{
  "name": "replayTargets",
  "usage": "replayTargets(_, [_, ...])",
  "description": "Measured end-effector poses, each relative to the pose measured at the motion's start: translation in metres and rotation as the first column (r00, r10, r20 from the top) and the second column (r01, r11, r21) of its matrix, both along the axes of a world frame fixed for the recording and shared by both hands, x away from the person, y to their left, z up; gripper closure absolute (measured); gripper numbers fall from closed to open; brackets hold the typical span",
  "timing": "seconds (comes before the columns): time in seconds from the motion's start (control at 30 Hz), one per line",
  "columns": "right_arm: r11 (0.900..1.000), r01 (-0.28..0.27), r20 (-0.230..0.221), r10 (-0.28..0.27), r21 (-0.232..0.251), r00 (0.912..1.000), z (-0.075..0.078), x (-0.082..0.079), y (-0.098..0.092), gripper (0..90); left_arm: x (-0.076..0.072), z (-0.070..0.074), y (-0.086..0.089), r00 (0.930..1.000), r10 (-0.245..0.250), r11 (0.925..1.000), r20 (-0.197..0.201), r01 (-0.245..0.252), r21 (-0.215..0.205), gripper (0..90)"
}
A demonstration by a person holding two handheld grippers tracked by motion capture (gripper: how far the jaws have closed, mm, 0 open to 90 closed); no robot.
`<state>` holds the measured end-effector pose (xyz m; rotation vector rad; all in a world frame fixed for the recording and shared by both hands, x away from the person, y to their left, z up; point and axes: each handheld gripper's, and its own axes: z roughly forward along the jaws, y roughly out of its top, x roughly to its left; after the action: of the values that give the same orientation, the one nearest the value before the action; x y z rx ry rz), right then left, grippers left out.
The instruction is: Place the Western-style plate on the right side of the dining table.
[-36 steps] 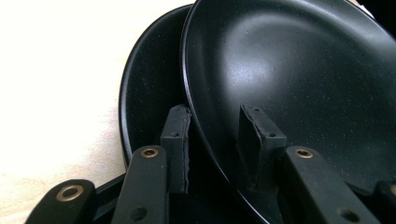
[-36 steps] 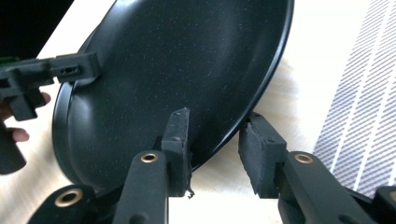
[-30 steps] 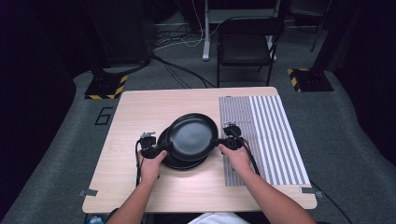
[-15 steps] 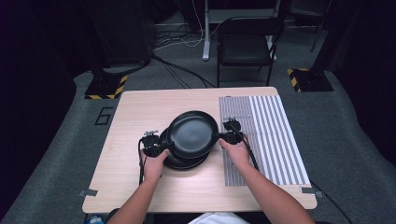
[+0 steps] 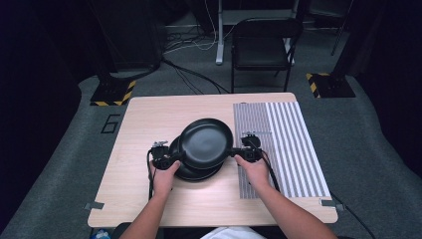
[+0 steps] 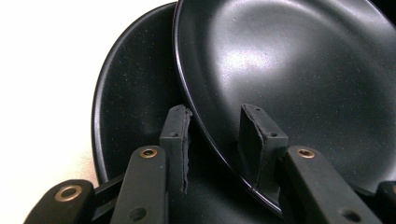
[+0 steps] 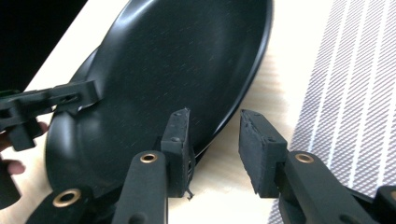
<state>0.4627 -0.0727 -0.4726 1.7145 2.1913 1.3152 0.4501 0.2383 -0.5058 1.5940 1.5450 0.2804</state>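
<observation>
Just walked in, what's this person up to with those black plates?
A person at the table works a hand-held gripper in each hand. The left gripper and right gripper each straddle opposite rims of the upper black plate, fingers open. It lies offset on a second black plate, beside a striped mat.

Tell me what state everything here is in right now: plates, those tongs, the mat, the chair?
Top plate: tilted, lifted off the lower one, its rim between both tongs.
Bottom plate: flat on the table, partly covered.
Left tongs: open, jaws straddling the top plate's rim.
Right tongs: open, jaws around the opposite rim.
Mat: spread flat, striped, on the table's right side.
Chair: unfolded, unoccupied, beyond the table.
</observation>
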Motion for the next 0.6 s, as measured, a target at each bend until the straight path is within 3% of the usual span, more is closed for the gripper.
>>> replayTargets(0.2, [0.999, 0.034, 0.019, -0.035, 0.033, 0.9992, -0.005, -0.013, 0.005, 64.2, -0.001, -0.001, 0.001, 1.0000, -0.006, 1.0000, 0.007, 0.006, -0.001, 64.0])
replayTargets(0.33, [0.995, 0.061, -0.030, -0.058, 0.083, 0.9979, -0.008, -0.016, 0.006, 64.7, -0.001, -0.001, 0.000, 0.9999, -0.001, 1.0000, 0.011, 0.001, -0.005, 63.9])
replayTargets(0.4, [0.992, 0.075, -0.033, -0.072, 0.098, 0.9968, -0.011, -0.018, 0.008, 64.9, -0.002, -0.003, 0.001, 0.9998, 0.001, 1.0000, 0.021, -0.001, -0.009, 64.0])
replayTargets(0.6, [0.989, 0.087, -0.065, -0.079, 0.119, 0.9947, -0.012, -0.016, 0.008, 66.2, -0.002, -0.003, 0.001, 0.9998, 0.004, 0.9999, 0.022, -0.003, -0.016, 64.2])
